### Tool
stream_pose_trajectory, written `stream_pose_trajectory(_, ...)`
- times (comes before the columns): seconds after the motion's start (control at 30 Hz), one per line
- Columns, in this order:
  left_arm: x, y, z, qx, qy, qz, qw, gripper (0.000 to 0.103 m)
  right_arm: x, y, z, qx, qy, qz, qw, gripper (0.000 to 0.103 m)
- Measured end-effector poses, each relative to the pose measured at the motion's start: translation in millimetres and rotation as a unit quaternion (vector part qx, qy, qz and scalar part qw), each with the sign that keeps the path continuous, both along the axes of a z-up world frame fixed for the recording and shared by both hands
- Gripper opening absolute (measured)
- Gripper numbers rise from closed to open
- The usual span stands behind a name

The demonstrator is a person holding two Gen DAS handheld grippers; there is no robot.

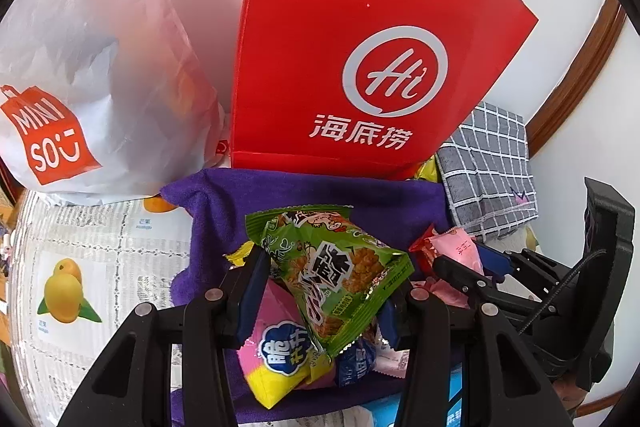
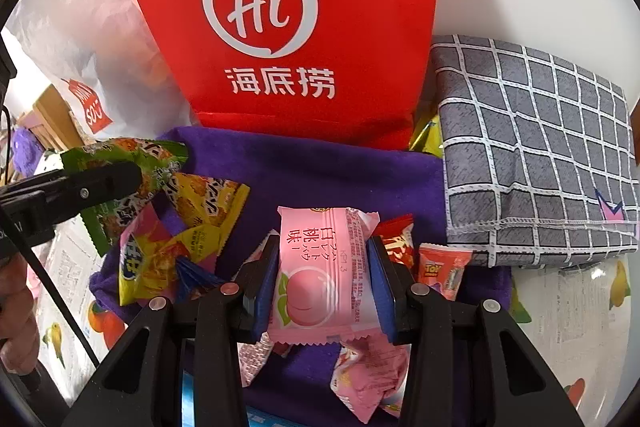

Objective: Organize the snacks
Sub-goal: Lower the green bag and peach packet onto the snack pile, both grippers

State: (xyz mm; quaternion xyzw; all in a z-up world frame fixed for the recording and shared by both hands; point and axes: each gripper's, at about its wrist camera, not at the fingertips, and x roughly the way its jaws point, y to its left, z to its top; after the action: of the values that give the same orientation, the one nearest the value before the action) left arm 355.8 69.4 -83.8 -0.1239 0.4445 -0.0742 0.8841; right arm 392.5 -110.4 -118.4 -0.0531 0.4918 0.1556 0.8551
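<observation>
In the left wrist view, a green snack packet (image 1: 332, 275) is clamped between the pads of the left gripper (image 1: 320, 291) and held above the purple cloth (image 1: 320, 191), over a pink-and-yellow packet (image 1: 276, 351) near the cloth's front edge. A red paper bag (image 1: 360, 47) stands at the cloth's far edge, with a white plastic bag (image 1: 92, 67) beside it.

In the right wrist view, a pink peach packet (image 2: 324, 271) is gripped by the right gripper (image 2: 324, 279) above the cloth's middle; loose snacks (image 2: 440, 271) lie beside it, near a folded grey checked cloth (image 2: 532, 147). The sorting step appears under way, both packets lifted. Next, each would probably need carrying to its bag's opening, which cannot be seen here.
</observation>
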Motion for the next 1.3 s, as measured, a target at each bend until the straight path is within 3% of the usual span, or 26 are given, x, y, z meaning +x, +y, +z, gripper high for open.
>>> stream_pose_trajectory(0.37, 1.3, -22.5, -5.7, -0.004, 0.005, -0.031, 0.9995, 0.045, -9.2, -19.1, 20.0, -0.007, -0.032, -0.012, 0.999, 0.042)
stream_pose_trajectory(1.03, -0.8, -69.3, -17.3, 0.024, 0.013, -0.082, 0.9963, 0.045, -21.1, -57.4, 14.3, -0.004, -0.037, -0.042, 0.998, 0.042)
stream_pose_trajectory(1.3, 2.3, -63.3, -19.4, 0.024, 0.018, -0.071, 0.9971, 0.045, -19.6, -49.7, 9.1, -0.007, -0.033, -0.034, 0.999, 0.042)
